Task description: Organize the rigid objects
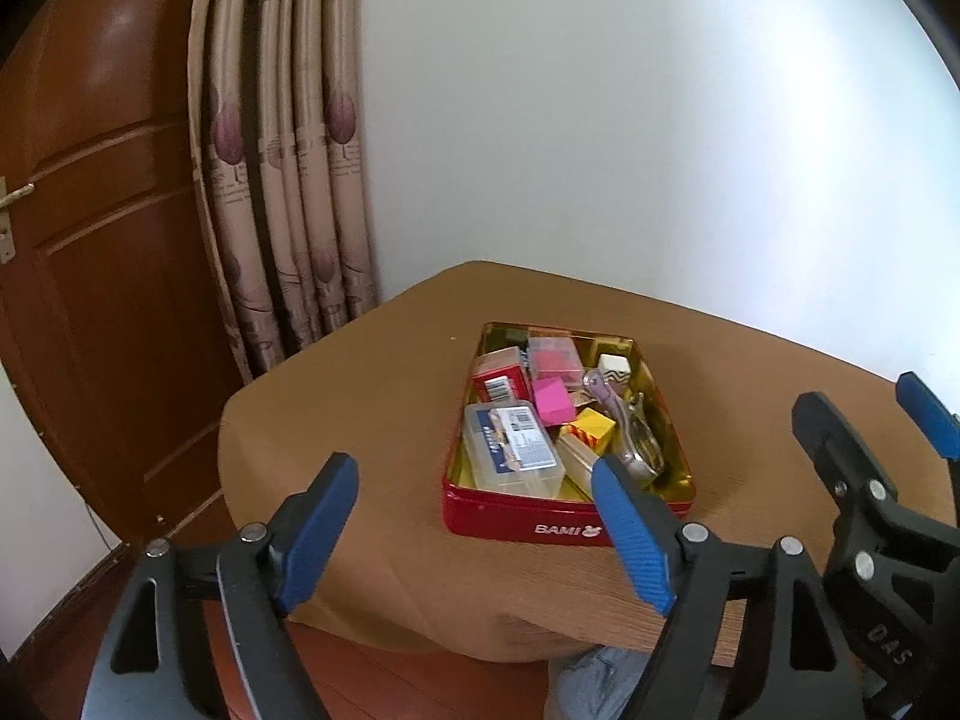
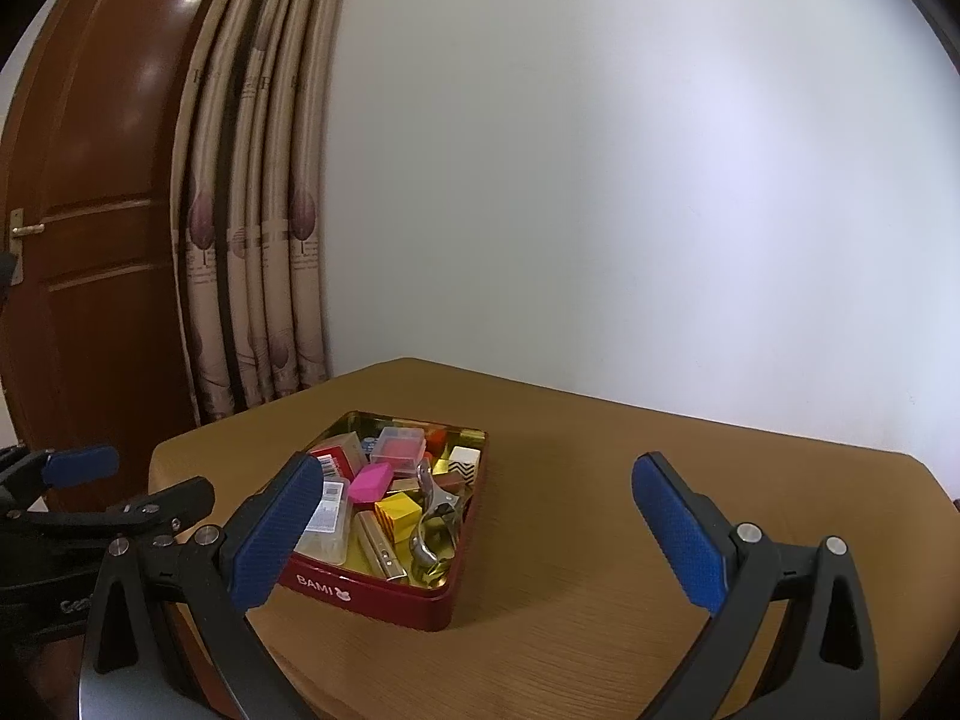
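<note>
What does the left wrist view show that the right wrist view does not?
Only the left wrist view shows a patch of blue-grey fabric below the table's near edge, and the left gripper head-on, open and empty. Only the right wrist view shows the right gripper head-on, also open and empty, with bare tabletop between its fingers. Both show the red tin on the brown table, filled with small things such as the pink block and yellow block, plus the curtain and door.

A: Anything readable on the red tin [image 1: 510,519]?
B: "BAMI" in white on its near wall, beside a small rabbit mark.
A: Elsewhere?
B: "DAS" on the right gripper [image 1: 888,414], right of the tin.
</note>
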The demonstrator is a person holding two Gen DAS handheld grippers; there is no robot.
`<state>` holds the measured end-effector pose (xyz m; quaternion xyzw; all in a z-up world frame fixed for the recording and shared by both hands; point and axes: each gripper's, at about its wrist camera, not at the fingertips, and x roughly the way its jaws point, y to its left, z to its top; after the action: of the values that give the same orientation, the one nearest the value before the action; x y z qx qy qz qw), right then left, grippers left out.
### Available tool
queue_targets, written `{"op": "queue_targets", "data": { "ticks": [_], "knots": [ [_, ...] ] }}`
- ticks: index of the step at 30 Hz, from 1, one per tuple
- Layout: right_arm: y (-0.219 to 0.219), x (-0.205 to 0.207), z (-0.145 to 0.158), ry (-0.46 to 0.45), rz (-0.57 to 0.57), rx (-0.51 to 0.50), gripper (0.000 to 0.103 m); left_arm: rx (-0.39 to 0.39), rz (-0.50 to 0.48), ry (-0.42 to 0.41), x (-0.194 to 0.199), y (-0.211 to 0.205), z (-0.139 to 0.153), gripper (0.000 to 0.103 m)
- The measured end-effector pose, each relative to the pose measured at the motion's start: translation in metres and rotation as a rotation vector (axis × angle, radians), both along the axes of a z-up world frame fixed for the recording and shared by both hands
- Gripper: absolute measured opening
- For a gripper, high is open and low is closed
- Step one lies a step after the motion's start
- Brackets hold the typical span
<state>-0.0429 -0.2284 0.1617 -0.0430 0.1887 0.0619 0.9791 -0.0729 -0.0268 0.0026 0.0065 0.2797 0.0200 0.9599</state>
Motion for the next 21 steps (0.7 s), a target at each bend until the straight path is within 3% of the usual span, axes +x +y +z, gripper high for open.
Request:
{"op": "queue_targets", "data": {
  "ticks": [21],
  "knots": [
    [0.0095,-0.0008,-0.0039,0.010,0.001,-0.010,0.102,0.017,0.037,0.004,0.0008,0.0023,-0.0052,0.088]
  ]
}}
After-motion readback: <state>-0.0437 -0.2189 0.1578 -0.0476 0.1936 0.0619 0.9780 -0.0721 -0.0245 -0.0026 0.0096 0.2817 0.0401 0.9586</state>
